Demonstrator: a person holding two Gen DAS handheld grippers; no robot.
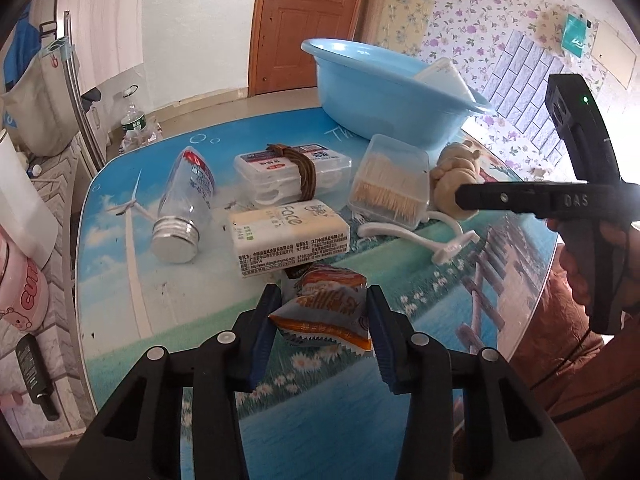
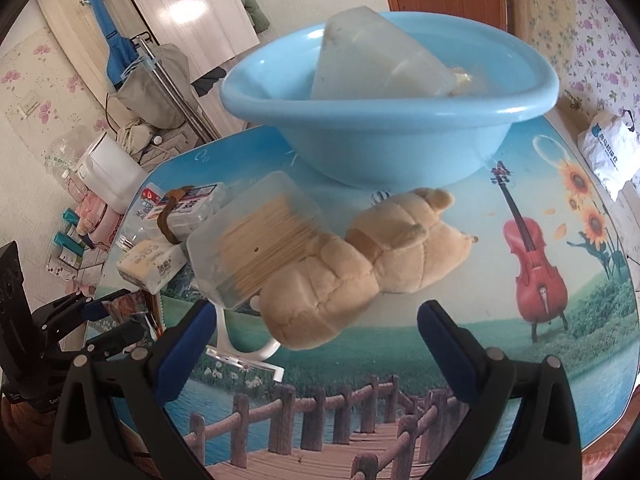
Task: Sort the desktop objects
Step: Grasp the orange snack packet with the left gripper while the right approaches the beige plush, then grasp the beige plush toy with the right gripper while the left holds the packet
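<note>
One tissue pack (image 1: pixel 290 236) reads "Face"; left claw (image 1: pixel 322 322) pinches a snack packet (image 1: pixel 326 308), right claw (image 2: pixel 316 344) gapes wide.

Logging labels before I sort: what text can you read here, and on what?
"face": tissue pack
"DAS": right gripper
"GUM", partly cut off: pink item
"Th", rest hidden behind the basin: tabletop
Snack packet, bottle, floss box, white bag: print unreadable.
</note>
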